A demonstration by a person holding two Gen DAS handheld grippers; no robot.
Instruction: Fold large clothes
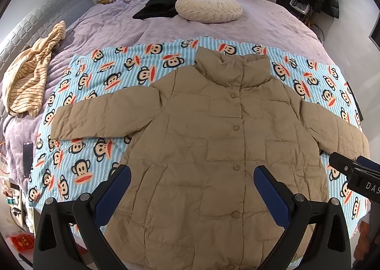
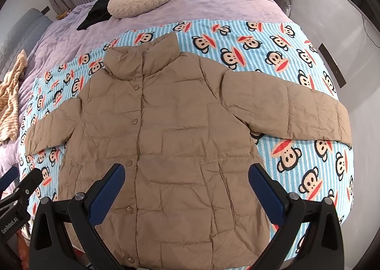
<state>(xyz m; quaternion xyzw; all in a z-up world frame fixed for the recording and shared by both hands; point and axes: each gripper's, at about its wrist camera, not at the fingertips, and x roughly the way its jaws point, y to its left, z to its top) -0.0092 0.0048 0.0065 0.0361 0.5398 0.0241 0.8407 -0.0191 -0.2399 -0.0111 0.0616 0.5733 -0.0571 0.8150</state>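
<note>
Left wrist: jacket flat on blanket

Both wrist cameras look down from above the bed's foot, close over the tan quilted puffer jacket, which both views share.

Jacket sleeves clear, cushion well beyond

The jacket lies flat on the blanket, with the cushion behind it on the bed.
</note>
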